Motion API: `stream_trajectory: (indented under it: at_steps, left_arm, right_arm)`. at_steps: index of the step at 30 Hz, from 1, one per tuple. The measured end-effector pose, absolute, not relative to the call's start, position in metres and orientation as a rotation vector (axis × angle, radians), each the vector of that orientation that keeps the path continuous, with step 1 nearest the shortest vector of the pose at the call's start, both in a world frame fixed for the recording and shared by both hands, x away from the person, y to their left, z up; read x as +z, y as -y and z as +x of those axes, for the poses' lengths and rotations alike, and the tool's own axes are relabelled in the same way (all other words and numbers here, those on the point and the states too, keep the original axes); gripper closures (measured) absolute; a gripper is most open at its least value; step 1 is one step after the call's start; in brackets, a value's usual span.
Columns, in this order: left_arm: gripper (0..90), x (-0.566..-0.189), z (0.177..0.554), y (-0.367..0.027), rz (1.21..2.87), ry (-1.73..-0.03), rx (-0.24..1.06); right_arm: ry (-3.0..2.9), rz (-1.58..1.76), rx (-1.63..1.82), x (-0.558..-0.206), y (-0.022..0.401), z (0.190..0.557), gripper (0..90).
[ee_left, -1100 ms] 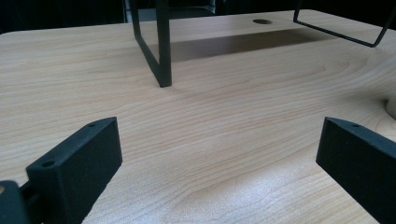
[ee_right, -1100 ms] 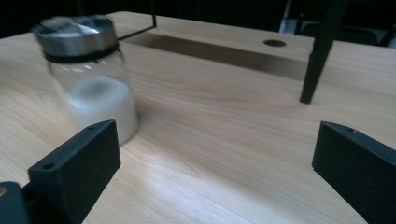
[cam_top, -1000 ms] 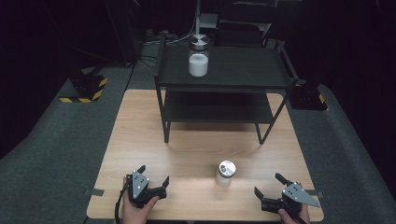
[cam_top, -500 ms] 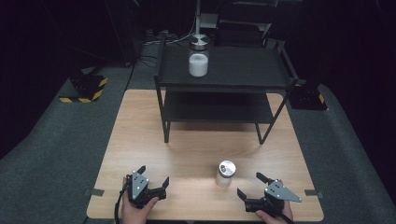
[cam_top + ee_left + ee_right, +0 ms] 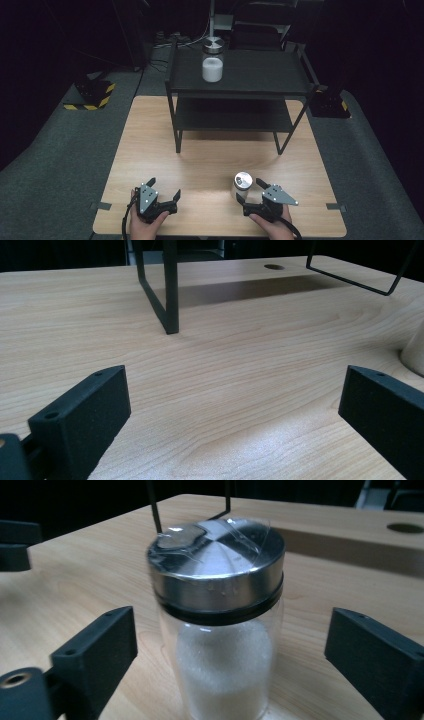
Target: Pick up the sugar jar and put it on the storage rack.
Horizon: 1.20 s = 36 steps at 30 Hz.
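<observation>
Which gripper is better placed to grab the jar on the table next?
Right. The right gripper has the jar between its open, just-closing jaws, pads not touching yet. The left gripper sits apart, open over bare table.

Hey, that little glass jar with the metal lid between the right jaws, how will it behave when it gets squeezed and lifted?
The jar looks rigid glass, so probably stiff but slippery against the jaws. It stands upright and fairly tall, with a steel lid, so a sideways nudge might tip it. White powder fills its lower part, likely giving some weight down low.
</observation>
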<state>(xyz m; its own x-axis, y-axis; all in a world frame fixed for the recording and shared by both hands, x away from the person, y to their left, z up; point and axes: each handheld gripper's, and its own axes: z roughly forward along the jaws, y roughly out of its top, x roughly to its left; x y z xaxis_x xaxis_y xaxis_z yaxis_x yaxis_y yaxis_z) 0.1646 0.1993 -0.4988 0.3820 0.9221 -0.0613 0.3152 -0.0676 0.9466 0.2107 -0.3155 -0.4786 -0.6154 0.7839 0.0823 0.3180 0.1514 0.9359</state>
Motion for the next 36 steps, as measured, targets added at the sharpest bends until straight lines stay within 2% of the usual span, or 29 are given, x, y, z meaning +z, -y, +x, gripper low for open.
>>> stream_trajectory:
  at_steps: [3,8,36]
  left_arm:
    - [0.6,-0.499,0.165,-0.199,1.604,-1.13,0.733]
    - [0.6,-0.499,0.165,-0.2,1.598,-1.133,0.73]
    - [0.6,-0.499,0.165,-0.2,1.606,-1.124,0.73]
  right_arm:
    - [-2.001,1.055,1.468,-0.483,0.31,0.213,19.2]
    - [-2.004,1.066,1.459,-0.487,0.301,0.217,27.6]
    - [-1.931,1.039,1.406,-0.481,0.302,0.204,30.5]
